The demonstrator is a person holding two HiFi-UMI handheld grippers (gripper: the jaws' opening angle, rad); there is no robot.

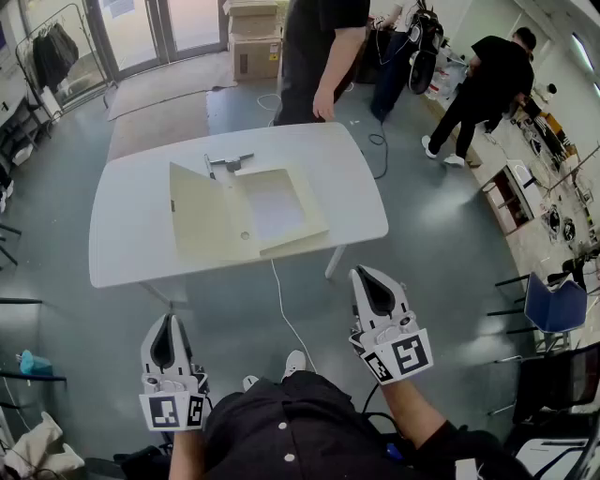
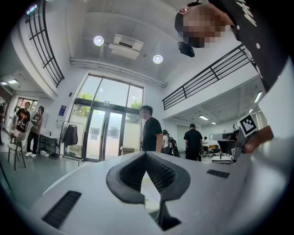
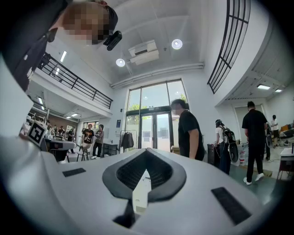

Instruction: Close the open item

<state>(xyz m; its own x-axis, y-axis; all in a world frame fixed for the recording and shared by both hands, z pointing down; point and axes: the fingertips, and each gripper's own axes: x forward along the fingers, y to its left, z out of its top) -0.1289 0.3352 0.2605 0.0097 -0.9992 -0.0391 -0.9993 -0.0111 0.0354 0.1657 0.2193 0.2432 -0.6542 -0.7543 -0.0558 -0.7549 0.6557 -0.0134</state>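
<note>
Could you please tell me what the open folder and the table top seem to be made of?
The folder looks like matte cream cardboard or thin plastic board: flat stiff panels, creased folds, no shine. The table top looks like smooth white laminate or painted board, judging by its even, seamless surface.

Cameras: one high and tipped down, two low and level

The head view looks steeply down from the wearer's head, past the left gripper (image 1: 171,321) and right gripper (image 1: 364,274) close at its lower edge, onto the white table (image 1: 131,234) a little ahead and the floor (image 1: 441,216) around it. Each gripper view sits just behind its own jaws (they fill the lower half of its picture) and faces level across the room, the far wall well away. All three views take in the standing person in black (image 1: 319,47) beyond the table, the glass doors (image 1: 159,28) and the clothes rack (image 1: 52,52) beside them.
</note>
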